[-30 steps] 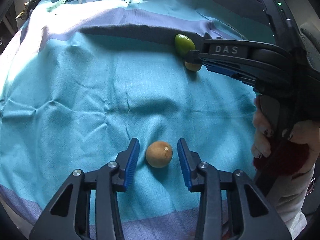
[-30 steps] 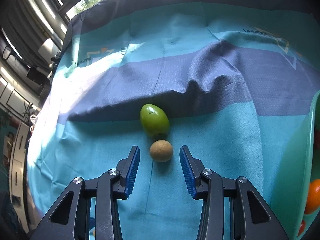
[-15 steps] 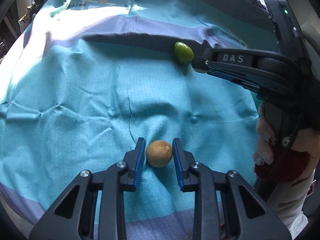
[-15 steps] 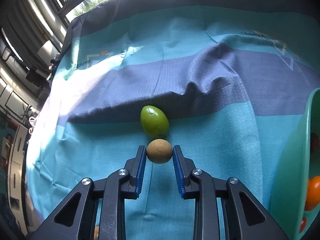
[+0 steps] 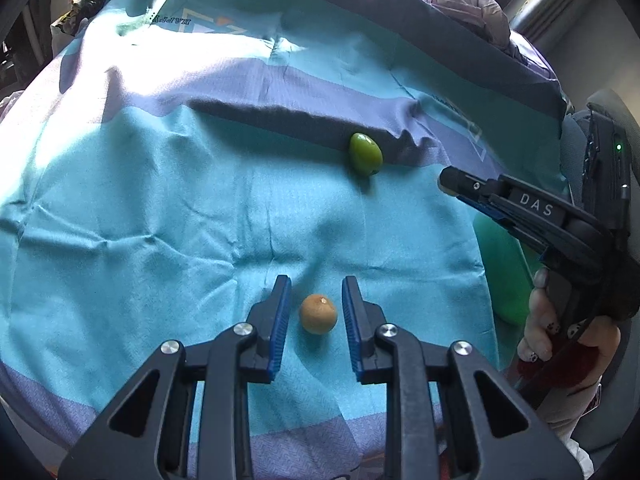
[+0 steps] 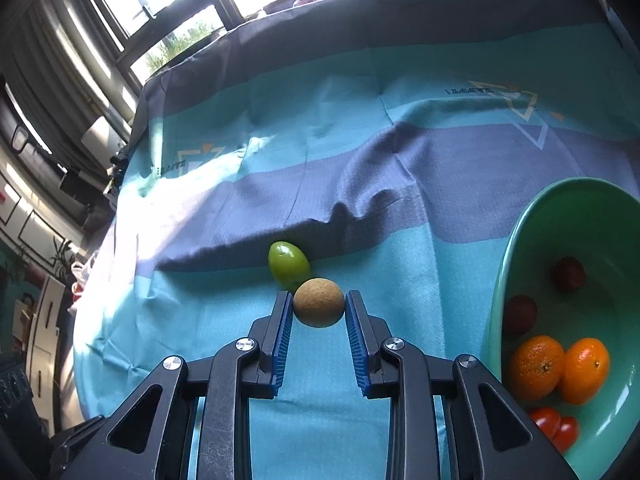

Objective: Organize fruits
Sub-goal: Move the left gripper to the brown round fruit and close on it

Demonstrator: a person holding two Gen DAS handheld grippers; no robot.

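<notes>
In the left wrist view a small brown fruit lies on the teal cloth. My left gripper hangs just above it with its jaws narrow, and a thin gap shows on each side of the fruit. In the right wrist view my right gripper is shut on a second brown fruit, held off the cloth. A green oval fruit lies just behind it and also shows as the green fruit. A hand holds the right gripper at the right edge.
A green bowl stands at the right with two oranges, tomatoes and dark red fruits inside. Part of the bowl shows behind the right gripper. A raised fold in the cloth runs behind the green fruit. Windows lie beyond the far edge.
Both pairs of jaws narrowed around a brown fruit. The right gripper closed on its fruit and carried it up and to the right. The left gripper drew back upward and its fruit now looks smaller.
</notes>
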